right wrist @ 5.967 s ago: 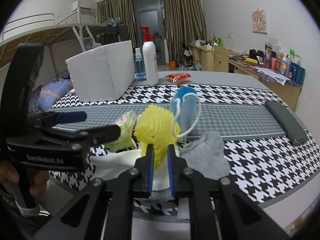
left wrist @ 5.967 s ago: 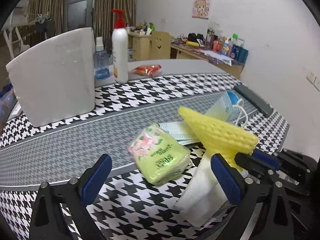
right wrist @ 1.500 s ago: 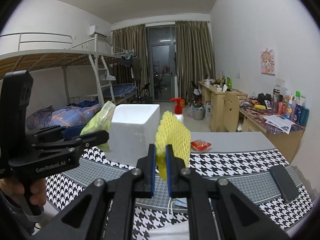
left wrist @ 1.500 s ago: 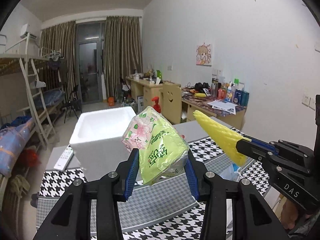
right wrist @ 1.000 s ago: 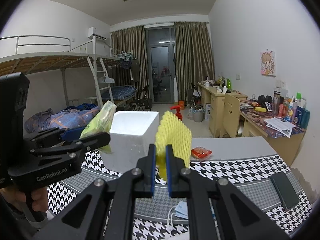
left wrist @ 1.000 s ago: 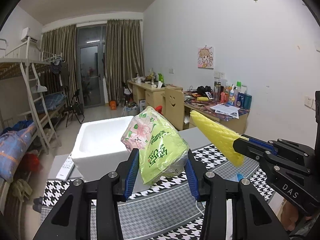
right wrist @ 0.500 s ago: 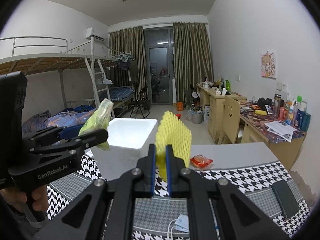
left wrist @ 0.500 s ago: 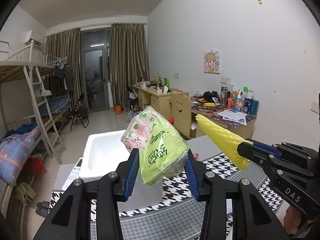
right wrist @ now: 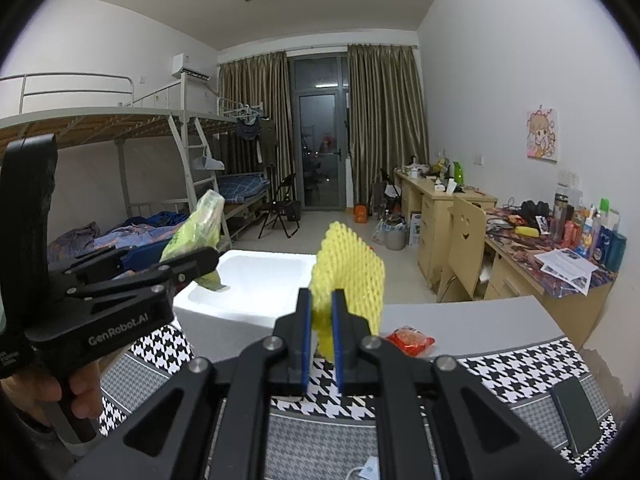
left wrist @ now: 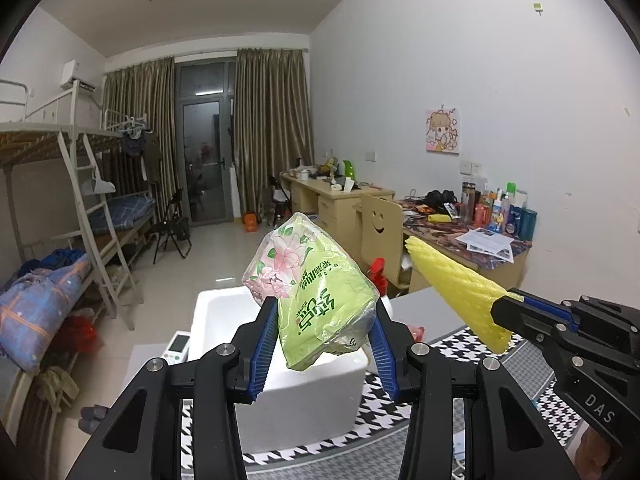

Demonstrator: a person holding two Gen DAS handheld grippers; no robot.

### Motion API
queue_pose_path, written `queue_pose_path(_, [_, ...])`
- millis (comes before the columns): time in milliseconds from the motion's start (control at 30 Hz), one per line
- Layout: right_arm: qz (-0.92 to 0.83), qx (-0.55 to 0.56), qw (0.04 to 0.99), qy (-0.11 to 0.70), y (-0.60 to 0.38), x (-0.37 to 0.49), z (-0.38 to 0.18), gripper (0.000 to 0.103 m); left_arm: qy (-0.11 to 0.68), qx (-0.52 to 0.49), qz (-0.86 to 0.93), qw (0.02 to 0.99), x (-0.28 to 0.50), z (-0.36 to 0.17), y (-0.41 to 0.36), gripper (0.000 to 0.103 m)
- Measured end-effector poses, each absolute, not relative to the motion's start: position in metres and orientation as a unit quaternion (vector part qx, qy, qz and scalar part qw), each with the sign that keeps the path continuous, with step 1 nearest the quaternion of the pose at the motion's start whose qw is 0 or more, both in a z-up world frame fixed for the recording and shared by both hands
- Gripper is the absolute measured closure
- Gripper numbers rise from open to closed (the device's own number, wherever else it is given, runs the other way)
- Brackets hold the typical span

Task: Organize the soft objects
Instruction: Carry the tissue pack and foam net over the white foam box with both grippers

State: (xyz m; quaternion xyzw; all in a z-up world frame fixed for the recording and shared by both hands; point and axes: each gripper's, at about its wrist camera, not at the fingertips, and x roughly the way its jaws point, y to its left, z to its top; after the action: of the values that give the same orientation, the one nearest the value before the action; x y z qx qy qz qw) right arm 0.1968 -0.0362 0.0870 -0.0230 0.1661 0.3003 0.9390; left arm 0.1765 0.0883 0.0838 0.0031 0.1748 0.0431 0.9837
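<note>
pinching a green tissue pack (left wrist: 316, 292) between its blue pads, the left gripper (left wrist: 324, 344) is held above the white foam box (left wrist: 296, 392), while beside it the right gripper (right wrist: 320, 340) clamps a yellow foam net (right wrist: 348, 276) between nearly closed fingers.

1. The white foam box (right wrist: 256, 280) stands open at the top, nothing over its mouth but air.
2. The left gripper (left wrist: 324, 344), clamped on a green tissue pack (left wrist: 316, 288), hangs before the box's near wall.
3. The right gripper (right wrist: 320, 336), pinching yellow foam netting (right wrist: 348, 268), is just beside it.
4. A red snack packet (right wrist: 410, 339) lies right of the box.
</note>
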Motion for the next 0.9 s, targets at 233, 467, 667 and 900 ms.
queue_pose_path(233, [0.302, -0.026, 0.938, 0.166, -0.020, 0.203, 0.092, 0.091, 0.182, 0.002, 0.055, 0.982, 0.191, 0.083, 0.101, 0.057])
queue_pose_path(467, [0.300, -0.032, 0.937, 0.174, -0.004, 0.212, 0.094, 0.091, 0.185, 0.005, 0.062, 0.981, 0.201, 0.081, 0.110, 0.057])
queue_pose_path(667, [0.298, -0.036, 0.938, 0.174, 0.006, 0.218, 0.097, 0.091, 0.191, 0.005, 0.068, 0.979, 0.211, 0.077, 0.117, 0.057])
queue_pose_path(900, [0.299, -0.039, 0.935, 0.185, 0.019, 0.228, 0.094, 0.091, 0.203, 0.000, 0.079, 0.976, 0.225, 0.070, 0.130, 0.057])
